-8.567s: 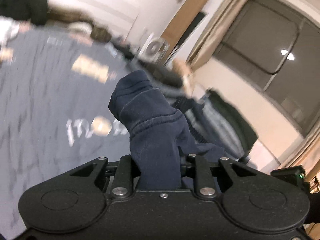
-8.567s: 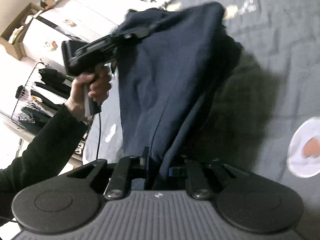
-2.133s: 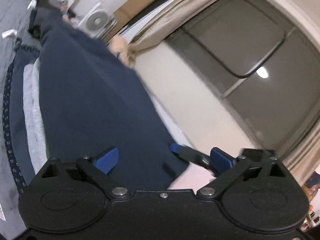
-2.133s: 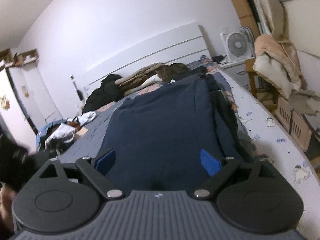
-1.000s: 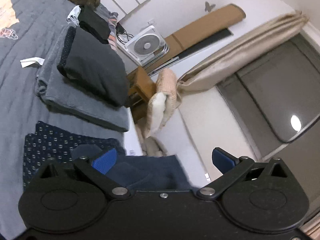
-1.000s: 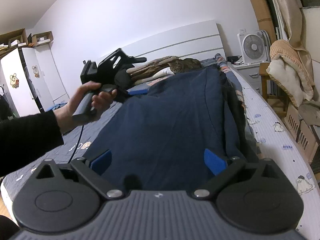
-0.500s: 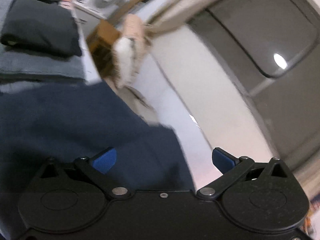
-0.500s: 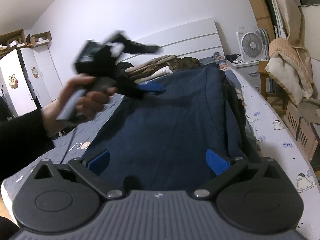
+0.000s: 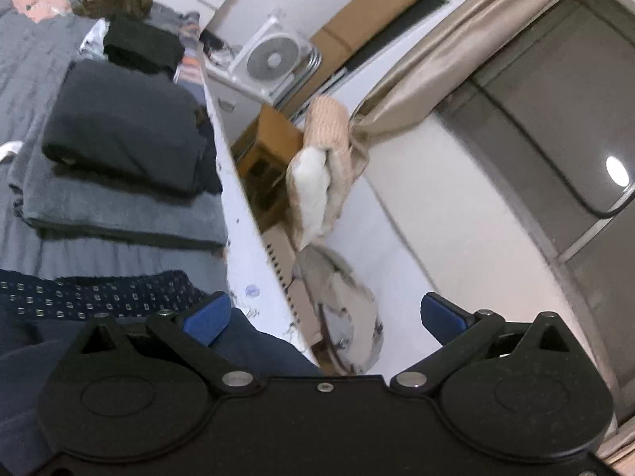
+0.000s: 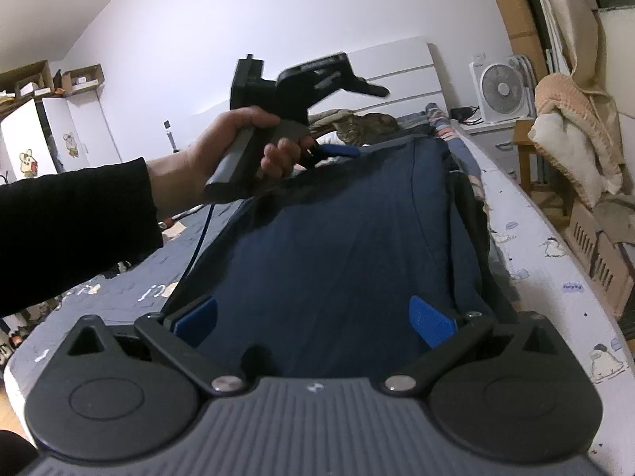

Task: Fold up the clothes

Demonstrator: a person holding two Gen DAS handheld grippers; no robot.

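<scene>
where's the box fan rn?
Right wrist view, upper right: the box fan stands beside the headboard, past the bed's far end. Left wrist view shows it top centre.

Folded stack (image 9: 119, 166) crowds the bed edge (image 9: 246, 246); grey bedspread (image 10: 131, 277) lies open leftward.

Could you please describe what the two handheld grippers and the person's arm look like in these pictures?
Both are black linkage devices with blue finger pads. The right gripper has a grey ribbed body with round black covers; the left gripper is all black, with a grey handle, a boxy black top and a trailing blue cable. The left hand emerges from a black sleeve.
</scene>
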